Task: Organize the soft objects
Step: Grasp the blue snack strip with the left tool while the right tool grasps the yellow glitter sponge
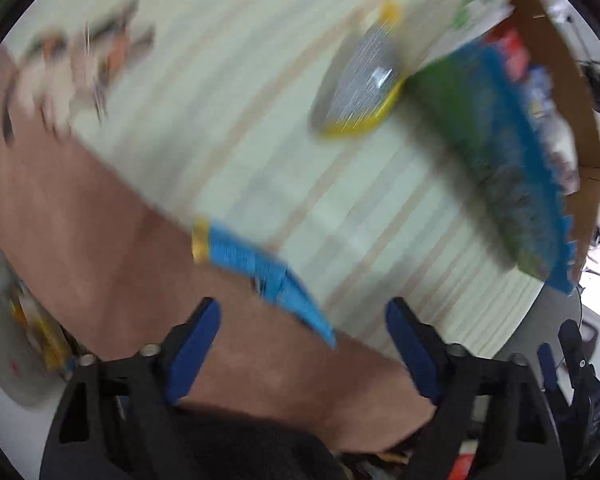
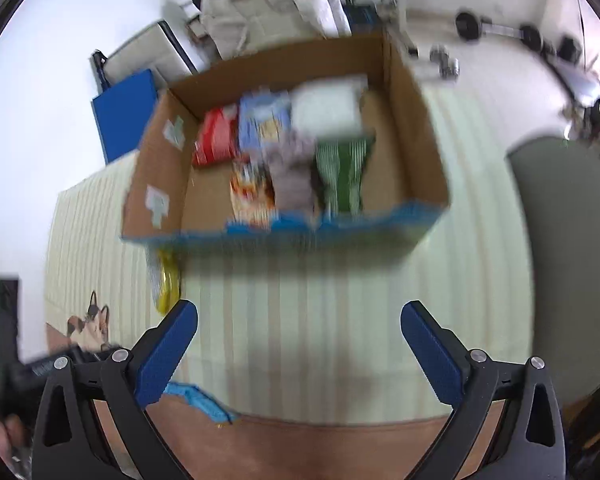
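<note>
Left wrist view: looks down, tilted, over the left tool (image 1: 304,344) onto the striped bed cover (image 1: 228,92); the cardboard box (image 1: 540,184) sits at frame right, seen obliquely. Heavy motion blur.

Right wrist view: faces the box (image 2: 404,92) head-on from higher up, past the right tool (image 2: 300,354), looking into its open top.

Shared between views: box, striped cover (image 2: 308,320), blue packet (image 1: 260,268) (image 2: 198,398), cat print (image 1: 80,68) (image 2: 92,326).

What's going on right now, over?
Both grippers open, empty. Cardboard box ahead, packets inside. Blue packet loose nearby. Nothing blocking.
</note>
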Available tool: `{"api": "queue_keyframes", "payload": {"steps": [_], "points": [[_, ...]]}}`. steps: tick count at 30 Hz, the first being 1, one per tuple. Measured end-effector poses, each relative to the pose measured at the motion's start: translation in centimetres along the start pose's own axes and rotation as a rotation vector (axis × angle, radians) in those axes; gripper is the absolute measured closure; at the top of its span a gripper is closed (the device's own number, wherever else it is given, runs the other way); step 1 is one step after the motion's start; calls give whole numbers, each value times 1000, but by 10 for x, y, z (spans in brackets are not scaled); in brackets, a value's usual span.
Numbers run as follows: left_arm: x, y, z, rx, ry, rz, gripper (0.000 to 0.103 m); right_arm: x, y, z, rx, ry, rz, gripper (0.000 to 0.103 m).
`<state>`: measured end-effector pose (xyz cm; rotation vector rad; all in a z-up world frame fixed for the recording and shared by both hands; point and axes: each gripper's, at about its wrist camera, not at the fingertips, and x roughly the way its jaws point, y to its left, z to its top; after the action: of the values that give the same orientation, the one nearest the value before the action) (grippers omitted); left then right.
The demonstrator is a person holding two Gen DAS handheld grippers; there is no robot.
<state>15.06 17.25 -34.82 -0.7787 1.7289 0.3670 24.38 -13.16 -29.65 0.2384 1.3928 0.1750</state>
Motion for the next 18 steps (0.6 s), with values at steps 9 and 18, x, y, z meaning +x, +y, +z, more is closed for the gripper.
{"api": "queue_keyframes", "payload": {"steps": [9, 18], "points": [[76, 2, 4, -46, 69, 69, 55, 37, -6, -34, -5, 68, -7, 0], [56, 15, 16, 109, -130, 236, 76, 56, 85, -42, -356, 63, 25, 0]]}}
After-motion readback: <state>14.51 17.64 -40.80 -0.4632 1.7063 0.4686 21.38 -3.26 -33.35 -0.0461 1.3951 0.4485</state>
